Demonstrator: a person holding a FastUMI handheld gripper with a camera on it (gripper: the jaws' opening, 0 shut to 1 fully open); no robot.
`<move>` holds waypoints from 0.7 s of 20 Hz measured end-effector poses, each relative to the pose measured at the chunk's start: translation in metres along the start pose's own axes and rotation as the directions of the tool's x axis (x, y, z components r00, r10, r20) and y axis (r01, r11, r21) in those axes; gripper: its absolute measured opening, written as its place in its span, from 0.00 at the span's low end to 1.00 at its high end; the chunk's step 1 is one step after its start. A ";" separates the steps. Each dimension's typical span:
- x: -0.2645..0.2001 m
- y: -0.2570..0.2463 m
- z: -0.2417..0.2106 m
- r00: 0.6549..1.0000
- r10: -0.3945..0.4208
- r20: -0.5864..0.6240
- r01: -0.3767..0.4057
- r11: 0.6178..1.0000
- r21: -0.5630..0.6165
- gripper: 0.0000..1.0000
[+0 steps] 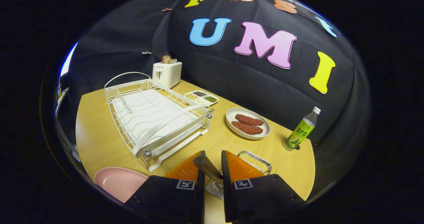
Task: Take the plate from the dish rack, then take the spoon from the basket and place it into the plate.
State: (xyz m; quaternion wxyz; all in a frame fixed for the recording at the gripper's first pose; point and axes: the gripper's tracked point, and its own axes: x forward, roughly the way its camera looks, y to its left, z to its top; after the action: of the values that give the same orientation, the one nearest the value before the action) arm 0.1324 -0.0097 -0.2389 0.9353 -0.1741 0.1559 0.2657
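My gripper (212,171) is shut on the spoon (207,167), whose brown handle slants up between the two fingers. Its metal end is low between the fingers, above the wire basket (256,159), whose metal rim pokes out just right of the right finger. The pink plate (117,181) lies flat on the wooden table, left of the left finger and in front of the dish rack. The white wire dish rack (155,118) stands beyond the fingers to the left, with no dishes in it.
A white plate with two brown patties (247,123) sits ahead to the right. A green drink bottle (299,131) stands near the table's right edge. Behind the rack are a white toaster (167,73) and a divided dish of seeds (201,97).
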 end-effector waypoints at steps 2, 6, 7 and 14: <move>-0.002 -0.005 0.006 1.000 -0.014 0.010 0.015 1.000 -0.003 0.22; -0.005 -0.012 0.013 1.000 -0.011 -0.005 0.011 0.999 0.042 0.14; -0.005 -0.016 0.014 1.000 -0.014 -0.012 0.015 0.998 0.060 0.14; -0.035 -0.045 0.054 0.995 -0.102 -0.015 0.103 0.988 0.118 0.14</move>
State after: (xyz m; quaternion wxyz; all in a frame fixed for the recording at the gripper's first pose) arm 0.1393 -0.0391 -0.1664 0.9557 -0.1274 0.1663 0.2067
